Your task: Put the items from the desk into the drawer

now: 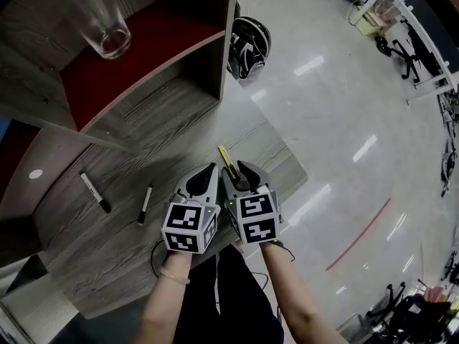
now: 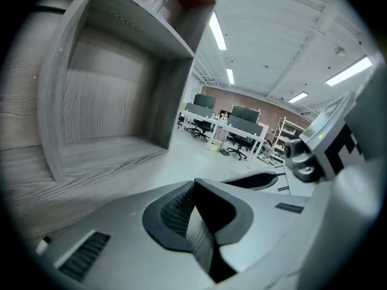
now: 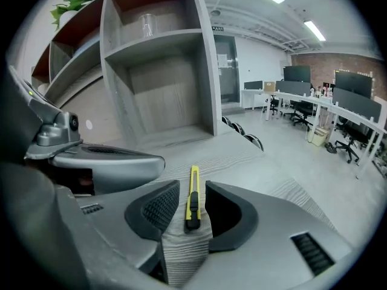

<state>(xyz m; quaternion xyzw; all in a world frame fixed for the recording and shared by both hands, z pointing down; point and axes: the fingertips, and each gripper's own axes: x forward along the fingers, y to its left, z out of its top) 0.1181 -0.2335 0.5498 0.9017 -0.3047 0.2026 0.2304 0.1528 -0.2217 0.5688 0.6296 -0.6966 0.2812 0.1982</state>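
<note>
Straddling the yellow utility knife (image 3: pixel 193 199) lying on the tabletop (image 1: pixel 100 253) with the right claw (image 3: pixel 192 209) spread wide, holding the left claw (image 2: pixel 195 213) pressed together just left of it.

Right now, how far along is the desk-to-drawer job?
Done: nothing visible, and no drawer is in view. Two black-and-white marker pens lie on the grey wood-grain desk. In hand: the right tool is open, jaws either side of the yellow utility knife, which lies on the desk ungripped; the left tool is shut, empty. Left: grip the knife, then both pens.
</note>
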